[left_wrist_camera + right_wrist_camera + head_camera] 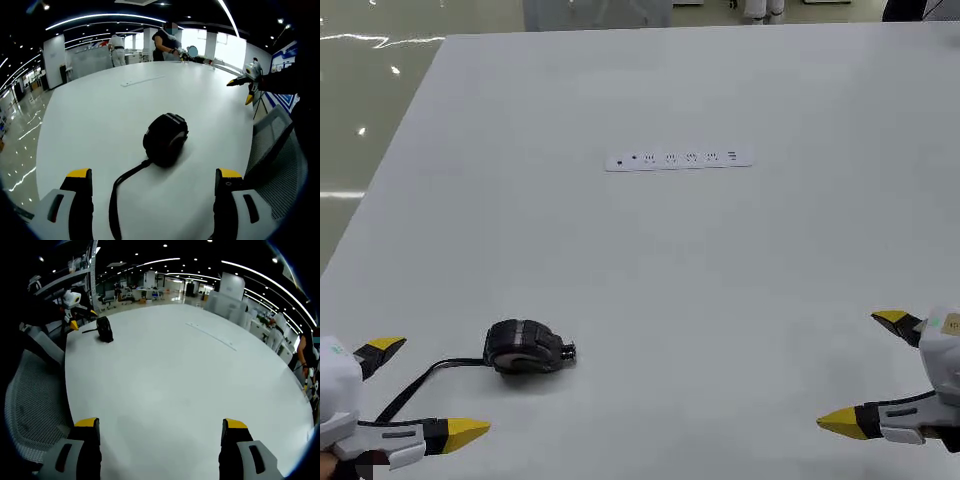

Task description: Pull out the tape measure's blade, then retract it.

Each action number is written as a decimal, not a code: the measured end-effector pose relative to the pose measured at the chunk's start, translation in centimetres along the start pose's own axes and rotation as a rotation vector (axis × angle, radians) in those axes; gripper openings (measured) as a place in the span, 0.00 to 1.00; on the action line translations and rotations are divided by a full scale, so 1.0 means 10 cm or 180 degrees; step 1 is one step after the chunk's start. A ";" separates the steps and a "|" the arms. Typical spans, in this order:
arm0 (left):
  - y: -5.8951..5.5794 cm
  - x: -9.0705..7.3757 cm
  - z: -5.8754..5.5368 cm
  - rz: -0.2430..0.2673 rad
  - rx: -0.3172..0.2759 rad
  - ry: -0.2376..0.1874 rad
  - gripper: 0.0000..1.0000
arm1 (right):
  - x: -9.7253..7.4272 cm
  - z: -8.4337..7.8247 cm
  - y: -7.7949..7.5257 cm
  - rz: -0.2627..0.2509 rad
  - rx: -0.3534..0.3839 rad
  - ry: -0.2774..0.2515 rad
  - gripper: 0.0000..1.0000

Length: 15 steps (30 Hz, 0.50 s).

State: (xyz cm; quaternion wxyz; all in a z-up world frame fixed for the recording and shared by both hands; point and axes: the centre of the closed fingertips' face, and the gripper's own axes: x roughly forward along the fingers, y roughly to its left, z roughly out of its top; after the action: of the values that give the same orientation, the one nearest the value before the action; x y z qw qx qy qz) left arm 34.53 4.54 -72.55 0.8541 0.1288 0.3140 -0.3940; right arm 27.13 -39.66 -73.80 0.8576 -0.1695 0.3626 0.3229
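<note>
A black tape measure (pixel 525 347) with a black wrist strap (pixel 425 380) lies on the white table (pixel 660 260) near the front left; its blade is not pulled out. In the left gripper view the tape measure (pixel 166 138) sits just ahead of the jaws. My left gripper (pixel 425 390) is open at the bottom left, a short way left of the tape measure, with the strap running between its yellow tips. My right gripper (pixel 865 370) is open at the bottom right, far from the tape measure (pixel 104 329), holding nothing. The left gripper (pixel 75 307) appears in the right gripper view too.
A white power strip (pixel 679 159) lies flat in the middle of the table, further back. A mesh chair (pixel 35 405) stands at the table's near edge. People (pixel 167 42) stand beyond the far side. Shiny floor (pixel 365 110) lies past the left edge.
</note>
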 end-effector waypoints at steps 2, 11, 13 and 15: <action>0.00 0.00 0.00 -0.0008 0.0012 0.0009 0.99 | 0.00 0.00 0.00 0.0009 -0.0009 0.0005 0.99; 0.00 0.03 0.06 -0.0115 0.0151 0.0118 0.99 | 0.04 0.10 -0.01 0.0037 -0.0090 -0.0011 0.99; 0.02 0.05 0.11 -0.0152 0.0201 0.0106 0.99 | 0.05 0.13 -0.02 0.0040 -0.0141 -0.0018 0.99; 0.03 0.07 0.14 -0.0199 0.0263 0.0127 0.99 | 0.06 0.17 -0.02 0.0060 -0.0153 -0.0018 0.99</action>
State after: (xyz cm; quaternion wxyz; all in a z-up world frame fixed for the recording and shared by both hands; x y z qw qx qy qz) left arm 35.73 3.70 -71.93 0.8289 0.1620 0.3183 -0.4305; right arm 28.45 -38.70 -73.10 0.8513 -0.1857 0.3539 0.3400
